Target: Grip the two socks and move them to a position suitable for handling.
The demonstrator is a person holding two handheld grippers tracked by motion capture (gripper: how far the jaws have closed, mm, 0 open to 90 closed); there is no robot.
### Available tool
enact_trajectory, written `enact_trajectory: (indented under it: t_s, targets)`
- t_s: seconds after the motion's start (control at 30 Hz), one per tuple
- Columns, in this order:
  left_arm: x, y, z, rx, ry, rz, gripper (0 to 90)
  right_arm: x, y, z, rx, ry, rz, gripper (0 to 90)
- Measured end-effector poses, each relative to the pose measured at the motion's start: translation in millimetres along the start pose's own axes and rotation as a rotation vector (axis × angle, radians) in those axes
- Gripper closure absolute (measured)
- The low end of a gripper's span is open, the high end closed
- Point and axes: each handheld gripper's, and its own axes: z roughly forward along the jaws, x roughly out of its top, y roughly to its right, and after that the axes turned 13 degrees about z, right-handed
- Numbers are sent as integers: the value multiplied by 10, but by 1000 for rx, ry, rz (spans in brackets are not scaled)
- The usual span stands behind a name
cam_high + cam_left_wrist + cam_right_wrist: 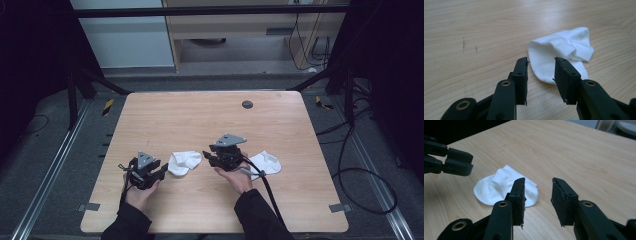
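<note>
The left gripper [541,62] hangs low over the counter [190,115] with its flat black jaws parted and nothing between them, and just beyond their tips lies a white sock [564,52], soft and ribbed, crumpled so its cuff folds over the rounded toe end. From the high view that sock [184,162] sits between the two grippers, close to the left one [162,171]. The right gripper [537,185] is likewise spread wide and empty, pointing toward the same sock [496,186], which lies a little ahead and to one side of its jaws. Behind the right hand [235,177] a second sock [267,162], also white and bunched, rests flat on the pale wood-grain counter, near the trailing cable.
</note>
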Motion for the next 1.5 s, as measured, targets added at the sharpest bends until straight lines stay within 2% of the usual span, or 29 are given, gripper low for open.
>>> enact_trajectory:
  t_s: [0.3,0.8,0.93,1.1,1.23,1.5]
  targets:
    - [-8,79,63,-11,-31,31,632,-108,-152,374,3,-81,-22,670]
    - [-24,96,100,-17,-44,39,630,-252,-236,684,16,-174,-39,694]
    - [-29,91,103,-16,-47,40,629,-265,-261,713,15,-196,-41,751]
    - [-33,94,102,-15,-47,40,621,-259,-266,708,34,-226,-15,830]
    - [-39,99,108,-16,-49,40,607,-259,-275,685,30,-231,-10,846]
    - [-40,113,106,-23,-38,34,566,-265,-262,574,32,-157,32,849]
